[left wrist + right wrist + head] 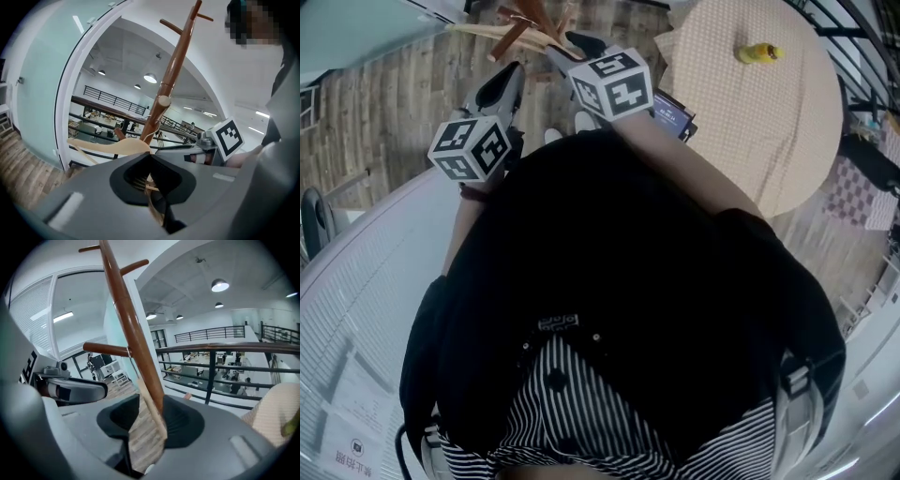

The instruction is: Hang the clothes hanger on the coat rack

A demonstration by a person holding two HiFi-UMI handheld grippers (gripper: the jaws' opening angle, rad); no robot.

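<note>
The brown wooden coat rack (176, 65) rises in front of both grippers, and its pole (126, 310) leans across the right gripper view. The pale wooden hanger (108, 146) runs into the narrow gap of my left gripper (152, 180), which looks shut on it. In the right gripper view the hanger's thin metal hook sits at a side peg (105, 348), and one hanger arm (150, 411) slants down between the jaws of my right gripper (147, 427). Those jaws stand open, apart from the wood. In the head view both grippers (511, 80) (581, 42) reach toward the rack (525, 23).
A round table with a beige cloth (750, 122) stands at the right, with a small yellow object (759, 53) on it. A curved glass wall (42, 93) is at the left. A dark railing (220, 348) runs behind the rack. The floor is wood planks.
</note>
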